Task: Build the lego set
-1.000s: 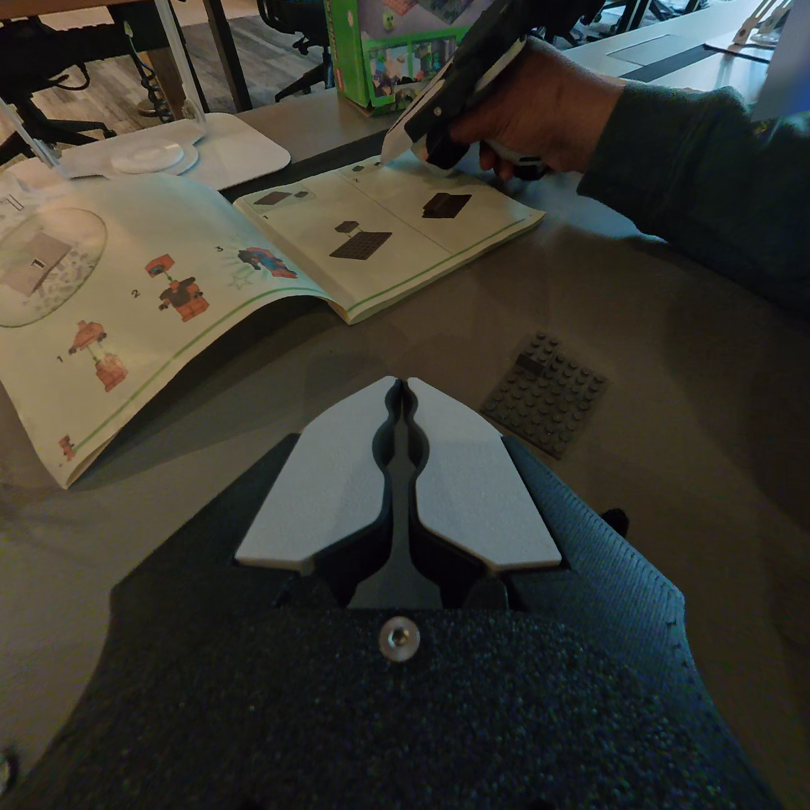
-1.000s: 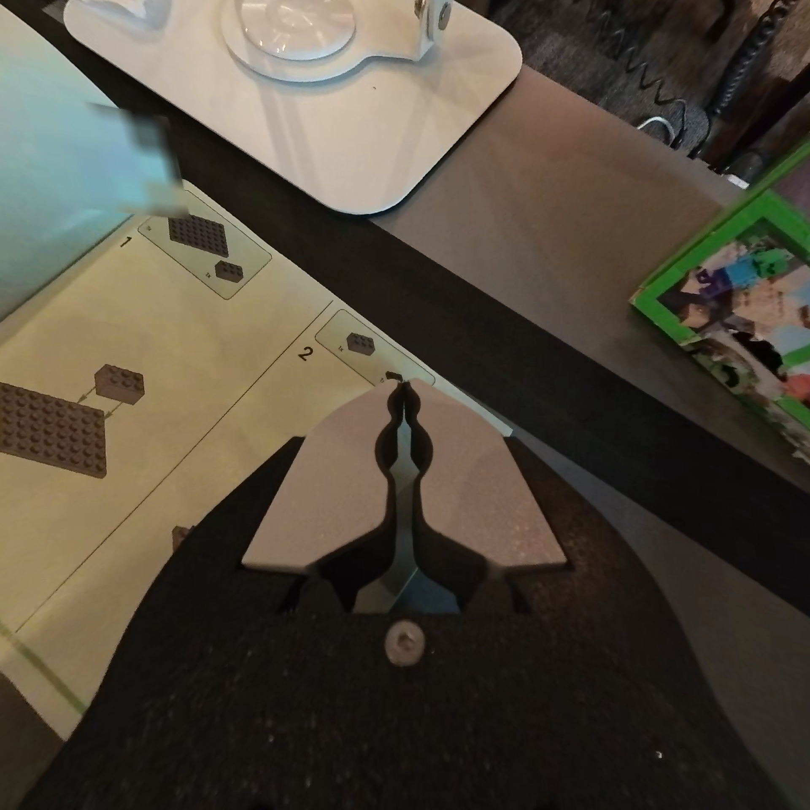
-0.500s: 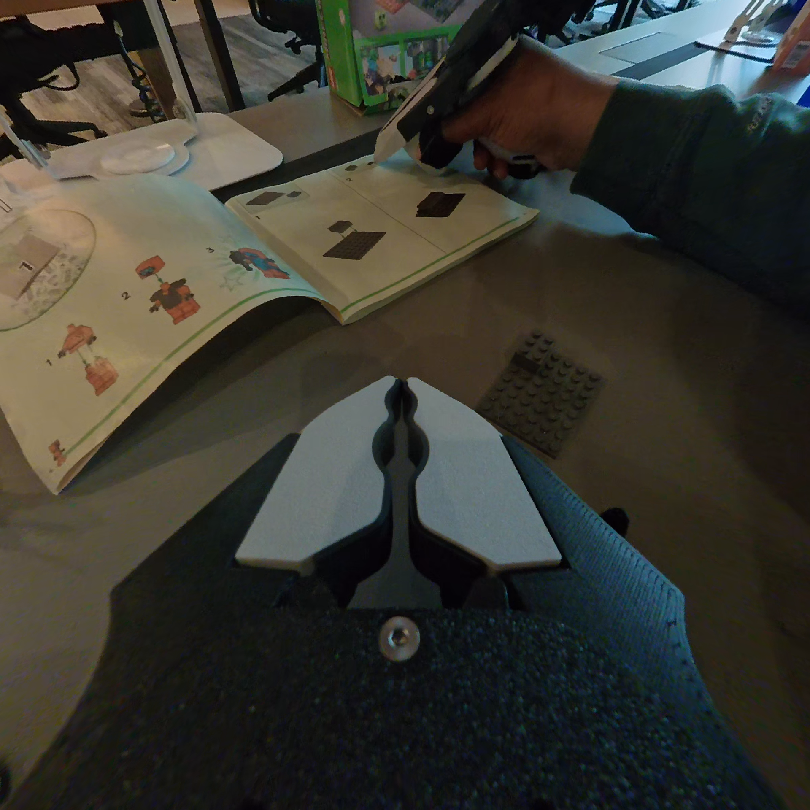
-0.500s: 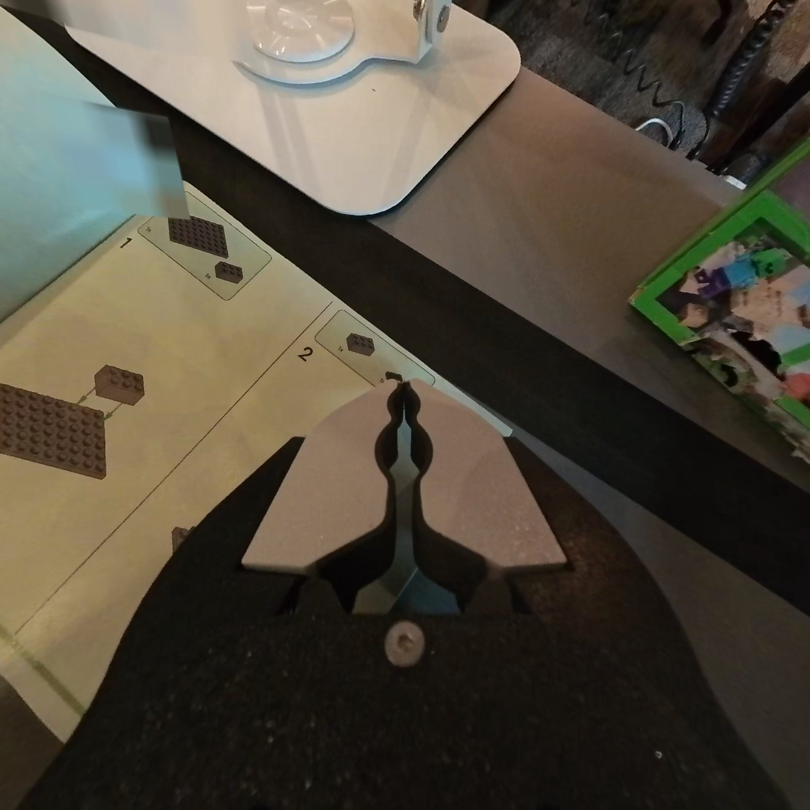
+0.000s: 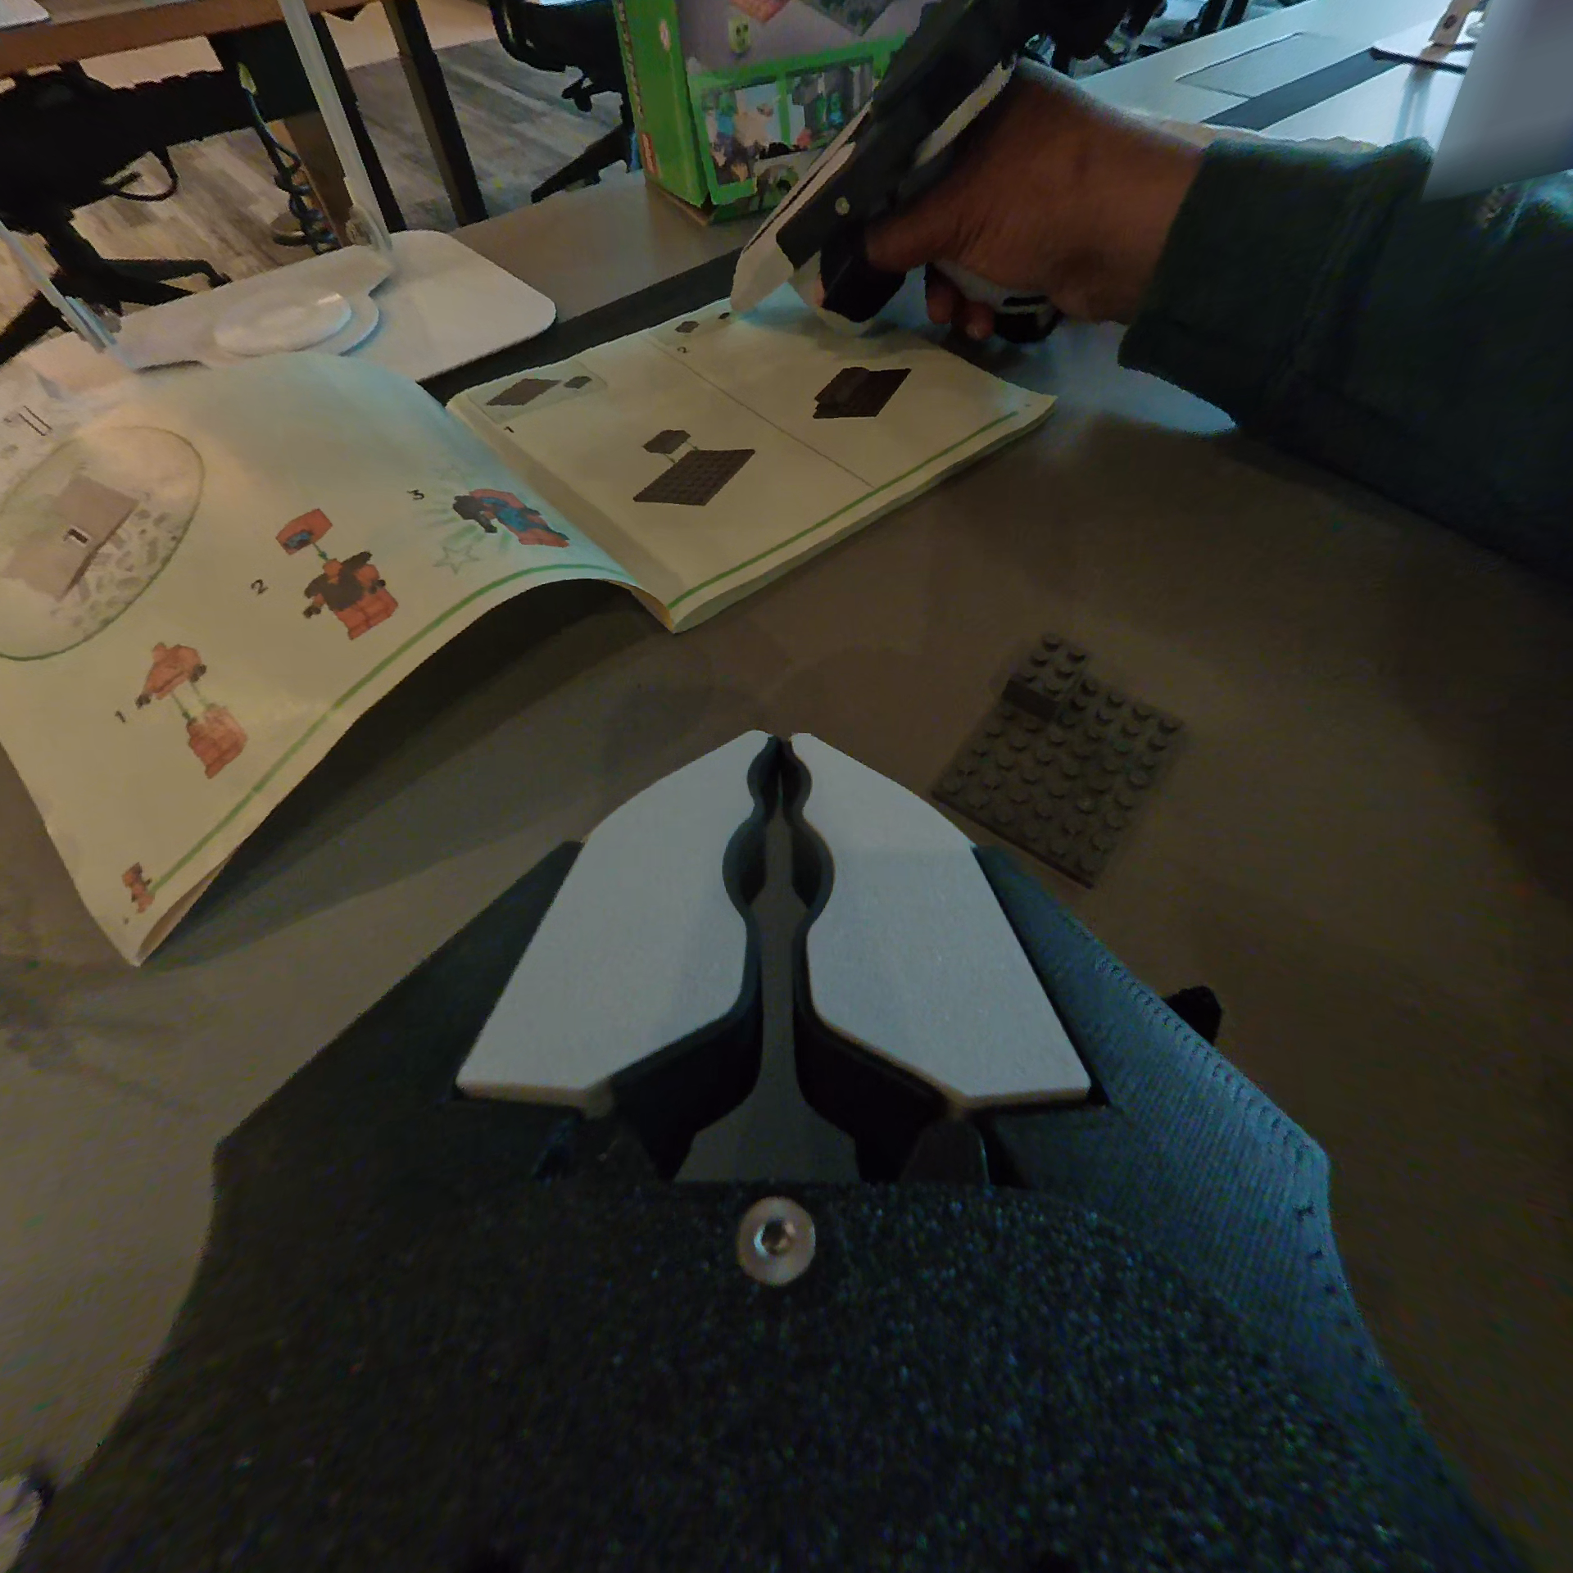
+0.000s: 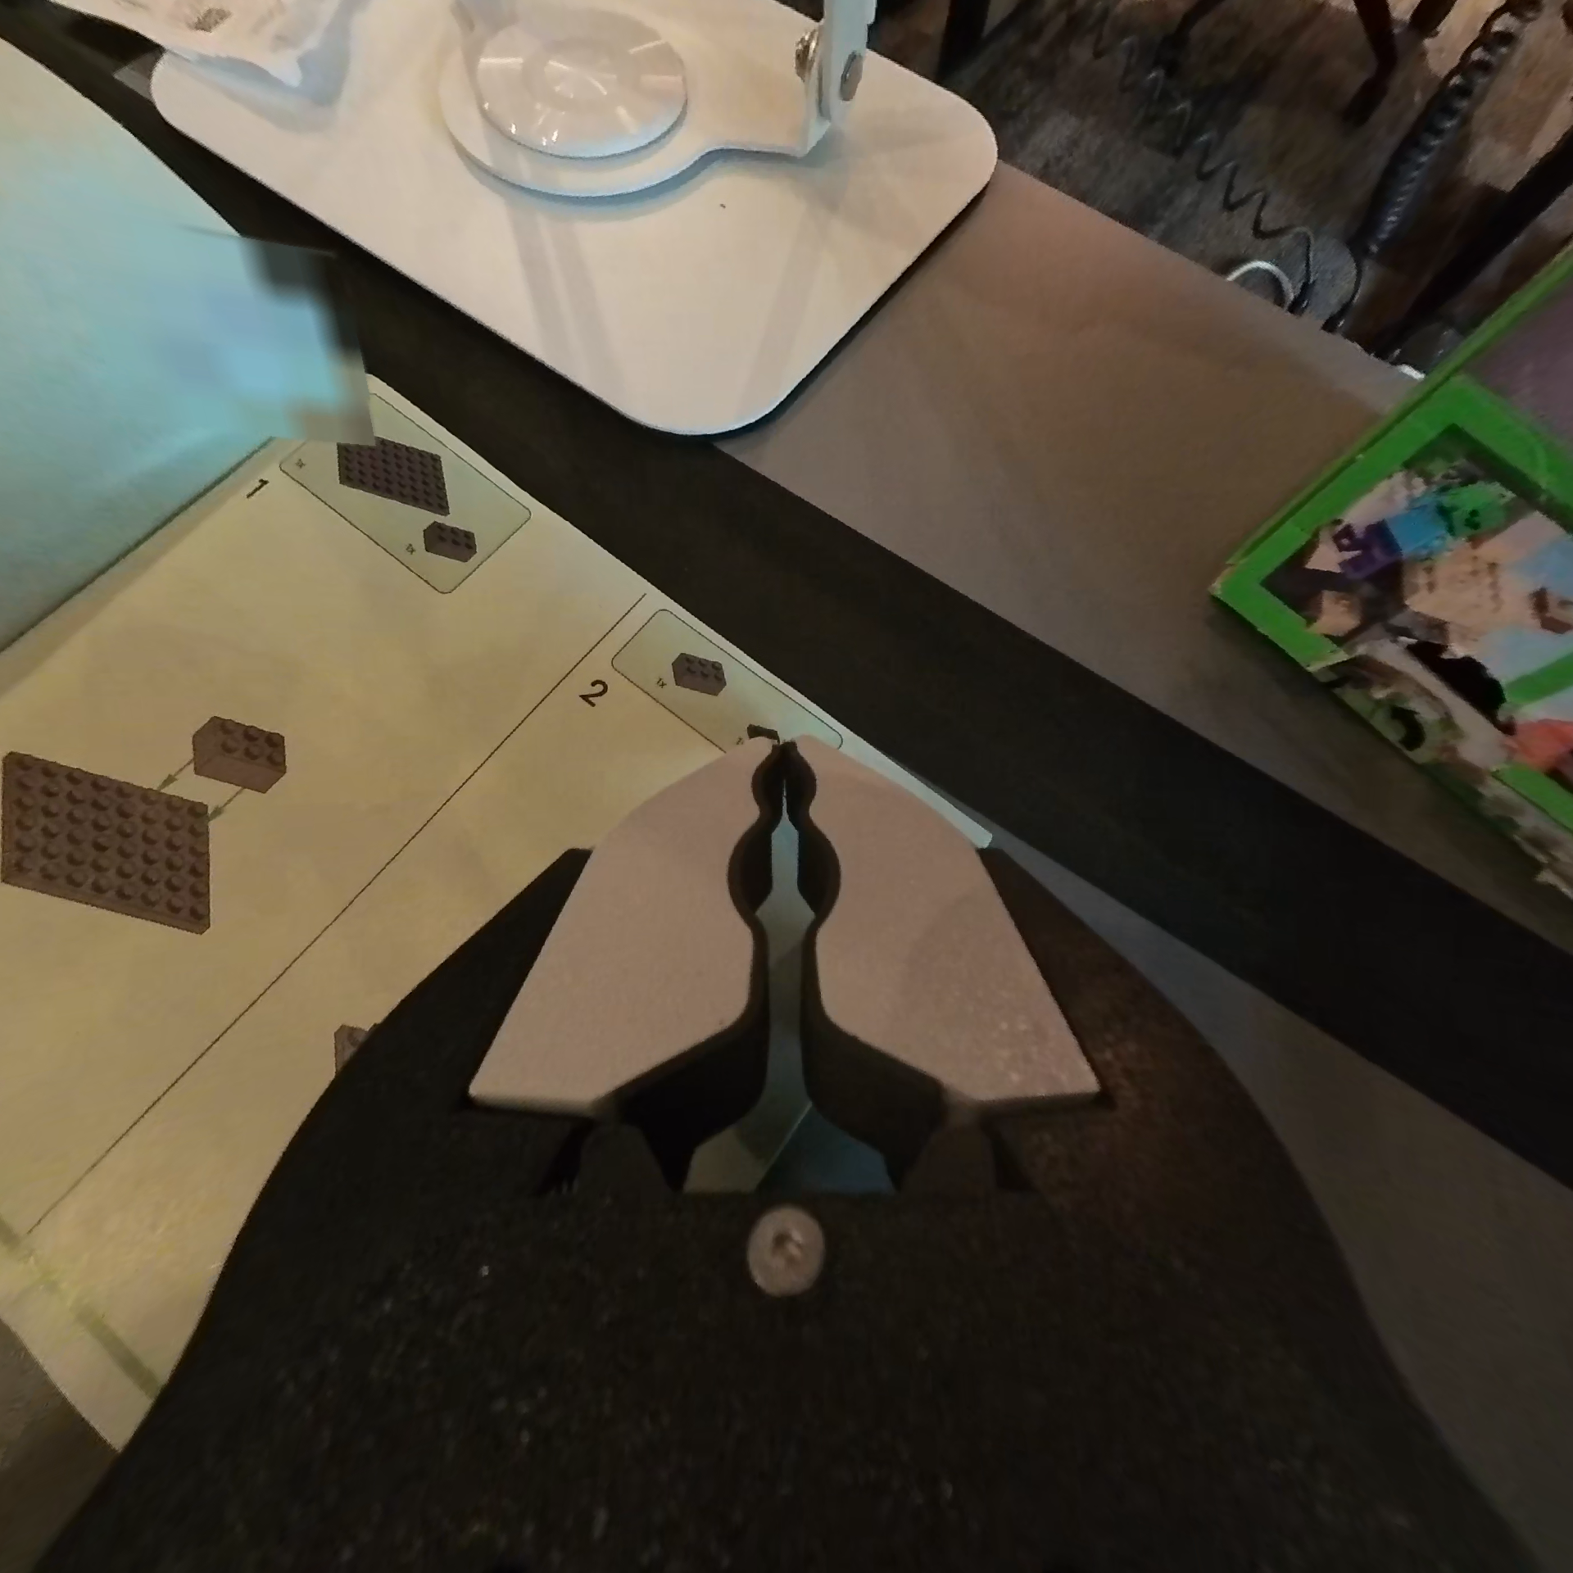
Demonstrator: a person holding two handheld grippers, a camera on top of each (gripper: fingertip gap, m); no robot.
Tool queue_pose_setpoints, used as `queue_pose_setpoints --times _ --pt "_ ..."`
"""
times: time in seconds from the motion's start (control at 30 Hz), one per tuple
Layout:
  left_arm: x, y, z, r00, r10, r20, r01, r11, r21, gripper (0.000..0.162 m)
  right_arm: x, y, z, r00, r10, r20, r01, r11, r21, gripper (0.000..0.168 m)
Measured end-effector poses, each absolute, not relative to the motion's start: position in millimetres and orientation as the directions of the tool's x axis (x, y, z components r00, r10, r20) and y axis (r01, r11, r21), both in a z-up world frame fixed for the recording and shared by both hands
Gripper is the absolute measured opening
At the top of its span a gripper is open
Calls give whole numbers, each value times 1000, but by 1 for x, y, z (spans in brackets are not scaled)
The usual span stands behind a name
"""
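Left claw (image 5: pixel 780 749): pale grey fingers (image 5: pixel 647 953) set in a black speckled body. Baseplate (image 5: pixel 1060 766): dark grey, studded. Booklet (image 5: pixel 766 460): cream pages edged with a green line, printed with dark grey bricks and orange-red figures. Box (image 6: pixel 1447 562): bright green border, multicoloured picture. Bench (image 5: pixel 1106 545): grey-brown, crossed by a black strip (image 6: pixel 1021 732). Sleeve (image 5: pixel 1362 340): dark green.

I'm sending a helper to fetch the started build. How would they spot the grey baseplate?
Start at the open instruction booklet on the table. Nearer than its right page lies the dark grey baseplate, flat and studded, one small brick on its far corner.
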State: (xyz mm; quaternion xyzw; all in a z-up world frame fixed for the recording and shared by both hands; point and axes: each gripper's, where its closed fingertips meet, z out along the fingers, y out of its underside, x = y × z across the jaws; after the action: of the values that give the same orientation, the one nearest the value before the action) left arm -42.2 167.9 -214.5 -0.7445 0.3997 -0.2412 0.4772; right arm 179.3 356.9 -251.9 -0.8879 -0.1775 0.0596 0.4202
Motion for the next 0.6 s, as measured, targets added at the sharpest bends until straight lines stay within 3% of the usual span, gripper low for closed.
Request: queue_pose_setpoints --times 0.37,0.6 --pt "-44 168 -213 567 -822 -58 -378 -197 -904 0 170 309 -176 891 448 -70 162 -459 -873 0" --pt "-46 172 -214 591 -805 -58 -380 -215 -900 0 155 252 -217 897 438 -49 222 -544 -809 0"
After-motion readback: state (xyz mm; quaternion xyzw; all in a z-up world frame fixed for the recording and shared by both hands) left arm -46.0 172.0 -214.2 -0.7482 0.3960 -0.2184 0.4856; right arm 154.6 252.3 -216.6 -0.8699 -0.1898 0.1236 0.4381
